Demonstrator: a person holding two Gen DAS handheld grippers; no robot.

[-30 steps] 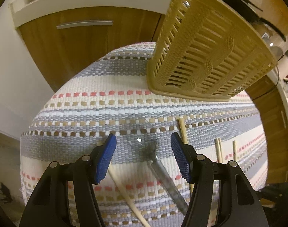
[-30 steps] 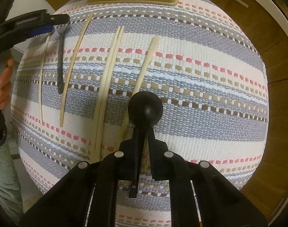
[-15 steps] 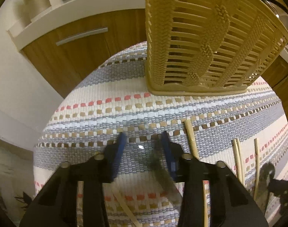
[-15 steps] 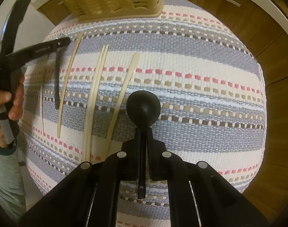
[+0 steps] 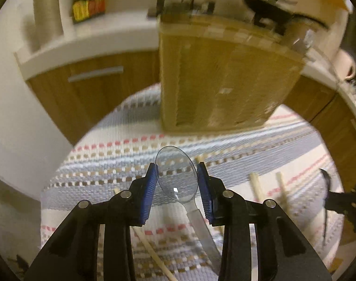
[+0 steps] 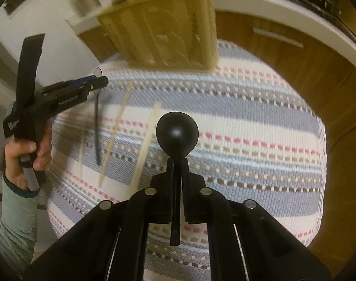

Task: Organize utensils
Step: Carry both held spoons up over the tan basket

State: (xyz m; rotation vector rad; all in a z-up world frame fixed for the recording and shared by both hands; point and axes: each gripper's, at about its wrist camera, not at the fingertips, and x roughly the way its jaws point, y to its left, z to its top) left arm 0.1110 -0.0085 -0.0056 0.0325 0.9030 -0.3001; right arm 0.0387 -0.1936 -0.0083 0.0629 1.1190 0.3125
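Observation:
My left gripper (image 5: 177, 182) is shut on the bowl of a clear plastic spoon (image 5: 175, 175) and holds it above the striped mat, its handle hanging down toward me. My right gripper (image 6: 176, 161) is shut on the handle of a black spoon (image 6: 177, 132), bowl pointing forward above the mat. The tan slotted basket (image 5: 224, 79) stands at the far edge of the mat, also in the right wrist view (image 6: 164, 30). Several wooden chopsticks (image 6: 114, 131) lie on the mat. The left gripper (image 6: 93, 83) with the clear spoon shows at the left of the right wrist view.
The striped woven mat (image 6: 248, 121) covers the table. Wooden cabinets (image 5: 89, 89) and a white counter with bottles (image 5: 89, 2) stand behind. The person's left hand (image 6: 28, 149) holds the gripper handle at the left. The right gripper (image 5: 341, 206) shows at the left wrist view's right edge.
My left gripper closed on the clear spoon's bowl and lifted it off the mat. My right gripper rose and tilted up toward the basket with the black spoon.

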